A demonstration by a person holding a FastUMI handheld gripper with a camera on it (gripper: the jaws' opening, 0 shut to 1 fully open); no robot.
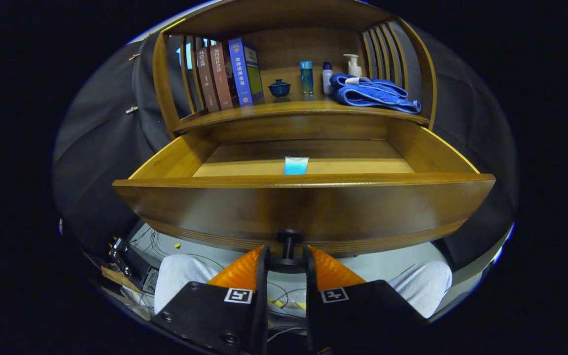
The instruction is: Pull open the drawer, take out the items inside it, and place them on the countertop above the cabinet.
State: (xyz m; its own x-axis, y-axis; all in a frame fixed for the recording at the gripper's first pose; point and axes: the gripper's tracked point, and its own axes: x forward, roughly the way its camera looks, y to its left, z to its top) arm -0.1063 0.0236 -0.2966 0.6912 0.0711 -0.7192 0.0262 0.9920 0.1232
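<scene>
The wooden drawer (303, 207) stands pulled out of the cabinet, its front panel close ahead of me. A dark knob (288, 249) on the underside edge of that front sits between my fingers, and my gripper (287, 259) is shut on it. Inside the drawer, a small white and light-blue tube (296, 165) lies on the floor near the front wall, about in the middle. Above the drawer runs the wooden countertop (294, 108), beyond my fingers.
On the countertop stand several books (225, 74), a dark blue teacup (279, 88), a blue bottle (306, 77), a white bottle (327, 78), a pump bottle (352, 64) and a folded blue towel (375, 92). A person's light trouser knees (180, 281) and cables lie below the drawer.
</scene>
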